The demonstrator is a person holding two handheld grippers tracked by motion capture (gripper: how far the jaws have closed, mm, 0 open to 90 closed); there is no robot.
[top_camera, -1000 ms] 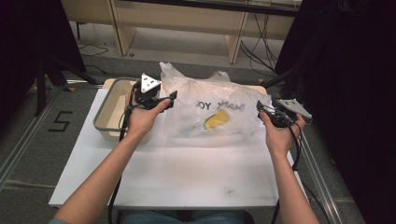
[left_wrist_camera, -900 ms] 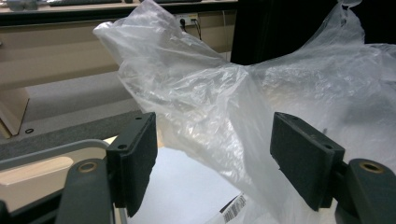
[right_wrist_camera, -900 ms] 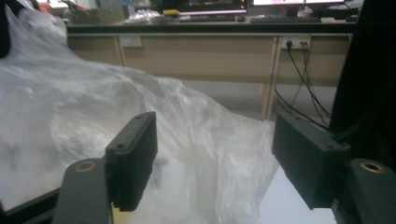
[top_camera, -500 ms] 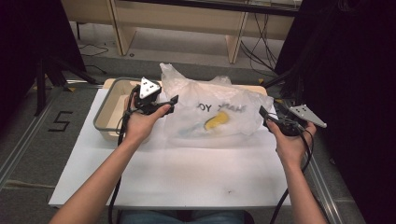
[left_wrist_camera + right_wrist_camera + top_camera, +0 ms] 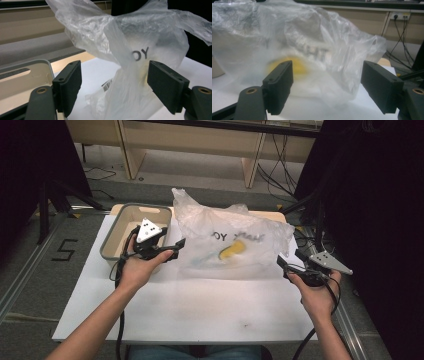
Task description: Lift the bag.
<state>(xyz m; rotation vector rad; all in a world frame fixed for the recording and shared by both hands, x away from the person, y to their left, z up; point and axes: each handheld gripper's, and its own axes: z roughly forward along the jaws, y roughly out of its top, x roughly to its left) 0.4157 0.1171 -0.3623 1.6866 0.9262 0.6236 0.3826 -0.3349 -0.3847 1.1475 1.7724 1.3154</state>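
1. The plastic bag [image 5: 235,245] lies mid-desk [image 5: 200,310], between the left hand-held gripper [image 5: 176,251] and the right hand-held gripper [image 5: 286,266]; both have just been opening, now wide and empty.
2. Risk: thin film could slip or tear when pinched, spilling the yellow item [image 5: 234,251].
3. The left gripper view shows a barcode label [image 5: 108,84]; the high view shows the grey bin [image 5: 117,222].

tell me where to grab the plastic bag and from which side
Best guess: take the plastic bag by its bunched, raised upper-left corner, coming in from its left side with the open left gripper. That corner stands up crumpled and free of the table, giving folds to pinch, while the lower body lies slack over a yellow item.
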